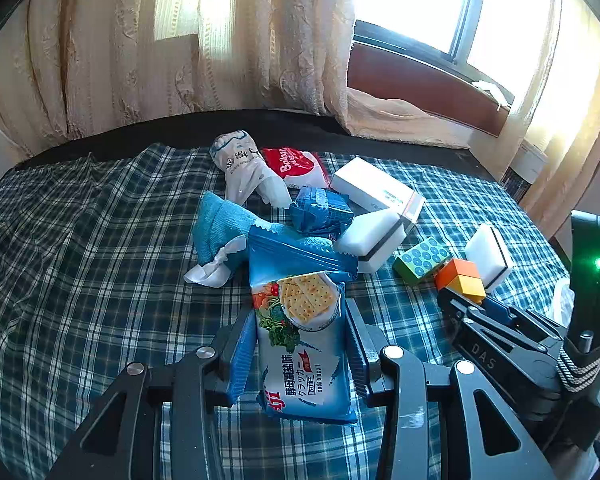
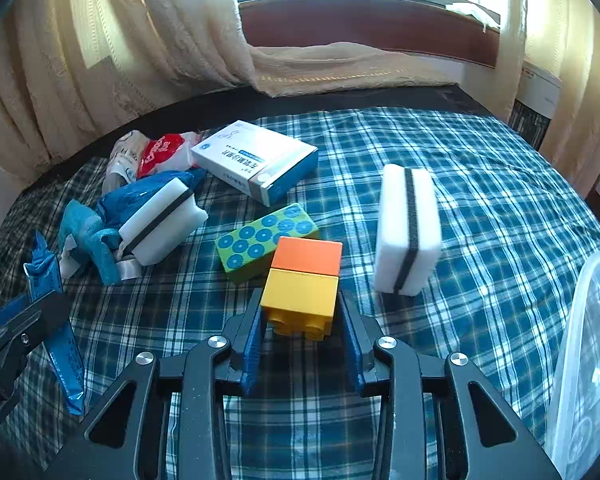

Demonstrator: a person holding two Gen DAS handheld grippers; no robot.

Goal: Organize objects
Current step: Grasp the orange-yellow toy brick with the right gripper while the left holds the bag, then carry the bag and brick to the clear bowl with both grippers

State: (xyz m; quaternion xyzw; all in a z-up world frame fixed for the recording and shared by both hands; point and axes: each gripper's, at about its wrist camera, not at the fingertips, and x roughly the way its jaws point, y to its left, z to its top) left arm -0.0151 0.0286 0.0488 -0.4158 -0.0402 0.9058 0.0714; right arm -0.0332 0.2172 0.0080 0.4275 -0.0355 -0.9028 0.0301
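the left hand-held gripper [image 1: 300,344] pinches a blue soda cracker packet [image 1: 304,340] at lower centre of its frame, over the plaid cloth [image 1: 80,260]. the right hand-held gripper [image 2: 300,320] pinches a yellow block [image 2: 300,300] joined to an orange block [image 2: 307,255], lower centre, beside a green dotted block [image 2: 260,236].

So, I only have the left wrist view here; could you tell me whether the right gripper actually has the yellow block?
Observer: Yes, the right gripper is shut on the yellow block, one pad on each side.
Operator: Is there a container near it?
Observer: A clear plastic container sits at the right edge of the right wrist view.
Operator: And the orange block?
Observer: The orange block touches the yellow one's far side, beyond the pads.
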